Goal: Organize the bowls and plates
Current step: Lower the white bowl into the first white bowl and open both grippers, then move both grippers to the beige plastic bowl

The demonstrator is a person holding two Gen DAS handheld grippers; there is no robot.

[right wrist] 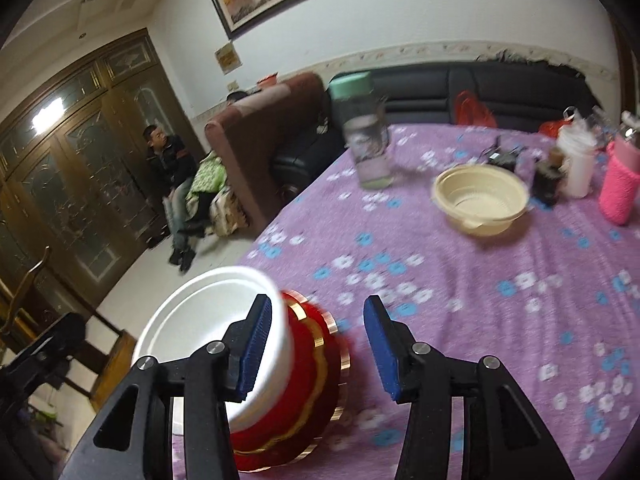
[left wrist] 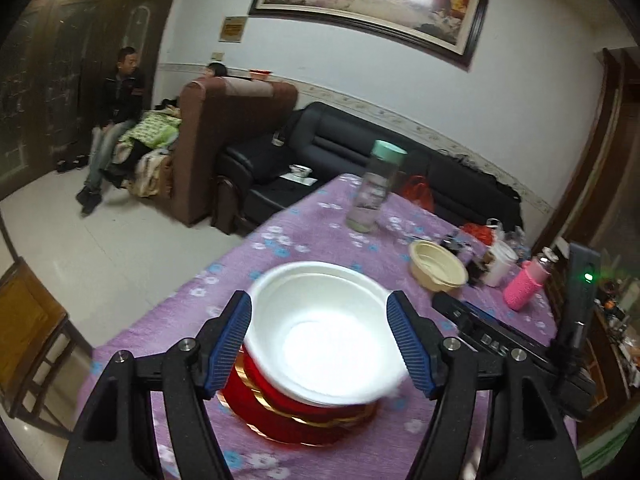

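A white bowl (left wrist: 320,320) sits in a stack of red plates with gold rims (left wrist: 304,416) on the purple flowered tablecloth (left wrist: 180,312). My left gripper (left wrist: 320,340) is open, its blue pads flanking the bowl's rim on either side without pressing it. In the right wrist view the same white bowl (right wrist: 208,320) and red plates (right wrist: 304,380) lie at the lower left. My right gripper (right wrist: 316,348) is open beside them, its left finger in front of the bowl's wall, with only cloth and the plates' edge seen between the pads. A beige bowl (right wrist: 480,200) stands apart, farther back on the table.
A clear bottle with a green cap (right wrist: 364,132) stands near the table's far edge. A pink-sleeved bottle (right wrist: 620,188), a white cup (right wrist: 576,160) and small dark items crowd the back right. Sofas and a seated person (right wrist: 172,168) are beyond the table, and a wooden chair (left wrist: 28,320) stands to the left.
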